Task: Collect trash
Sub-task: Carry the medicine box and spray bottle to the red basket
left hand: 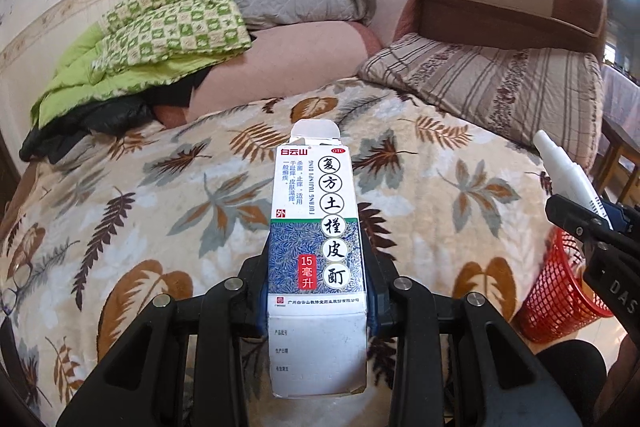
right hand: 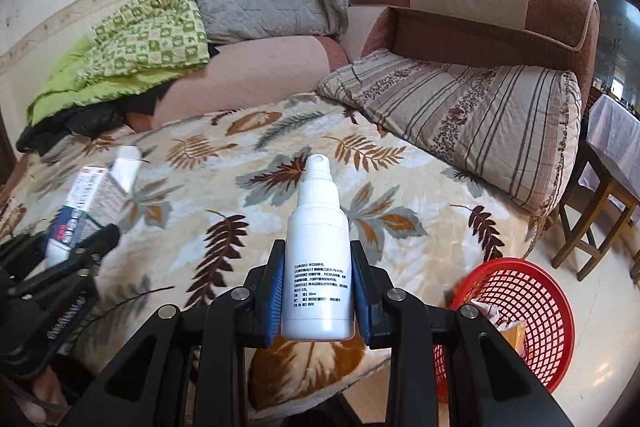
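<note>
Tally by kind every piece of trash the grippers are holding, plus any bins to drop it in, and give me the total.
Medicine box, clamped in the left gripper: 1
White spray bottle, clamped in the right gripper: 1
Red mesh basket on the floor beside the bed, some paper already inside: 1
Total: 3

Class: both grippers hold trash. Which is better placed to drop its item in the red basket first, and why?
Right. The right gripper, shut on the white spray bottle, is nearest the red basket. The left gripper, holding the medicine box, sits farther off, over the bed.
</note>
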{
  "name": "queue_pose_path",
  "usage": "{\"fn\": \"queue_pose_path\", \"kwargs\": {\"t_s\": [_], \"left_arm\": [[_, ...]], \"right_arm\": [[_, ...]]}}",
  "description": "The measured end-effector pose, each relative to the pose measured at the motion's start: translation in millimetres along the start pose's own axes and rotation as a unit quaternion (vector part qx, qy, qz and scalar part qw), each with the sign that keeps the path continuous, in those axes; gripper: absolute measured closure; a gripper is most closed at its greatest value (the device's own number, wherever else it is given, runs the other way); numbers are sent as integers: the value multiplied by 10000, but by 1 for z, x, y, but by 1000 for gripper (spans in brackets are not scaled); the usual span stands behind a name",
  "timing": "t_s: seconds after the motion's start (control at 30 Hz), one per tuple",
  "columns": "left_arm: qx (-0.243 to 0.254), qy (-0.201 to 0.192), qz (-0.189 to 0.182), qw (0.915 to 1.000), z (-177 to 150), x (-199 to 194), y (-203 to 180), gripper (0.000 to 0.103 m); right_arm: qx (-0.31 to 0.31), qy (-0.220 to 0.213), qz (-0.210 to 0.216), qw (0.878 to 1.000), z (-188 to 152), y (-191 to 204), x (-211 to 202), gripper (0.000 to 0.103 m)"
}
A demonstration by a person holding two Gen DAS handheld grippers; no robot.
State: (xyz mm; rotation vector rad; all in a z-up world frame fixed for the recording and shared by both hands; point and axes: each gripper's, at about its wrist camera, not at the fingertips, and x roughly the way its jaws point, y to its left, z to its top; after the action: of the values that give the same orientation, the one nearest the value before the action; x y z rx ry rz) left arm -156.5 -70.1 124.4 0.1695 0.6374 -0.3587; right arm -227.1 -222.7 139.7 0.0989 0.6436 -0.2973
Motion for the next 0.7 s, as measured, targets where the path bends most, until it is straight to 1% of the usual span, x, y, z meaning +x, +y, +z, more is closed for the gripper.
{"fn": "queue_pose_path", "kwargs": {"t_s": [0.1, 0.33, 0.53, 0.7], "left_arm": [[94, -43, -72, 9999, 0, -7, -8, 70], [346, -119, -252, 9990, 1, -19, -31, 70], [589, -160, -431, 9972, 4, -25, -56, 70], [824, -202, -630, 9944, 8, -28, -81, 70]], "right_arm": [[71, -16, 120, 9999, -1, -3, -12, 72], [191, 33, 157, 9997, -11, -20, -28, 72], [398, 58, 43, 9992, -16, -45, -35, 72], [672, 60, -98, 9977, -20, -75, -42, 71]]}}
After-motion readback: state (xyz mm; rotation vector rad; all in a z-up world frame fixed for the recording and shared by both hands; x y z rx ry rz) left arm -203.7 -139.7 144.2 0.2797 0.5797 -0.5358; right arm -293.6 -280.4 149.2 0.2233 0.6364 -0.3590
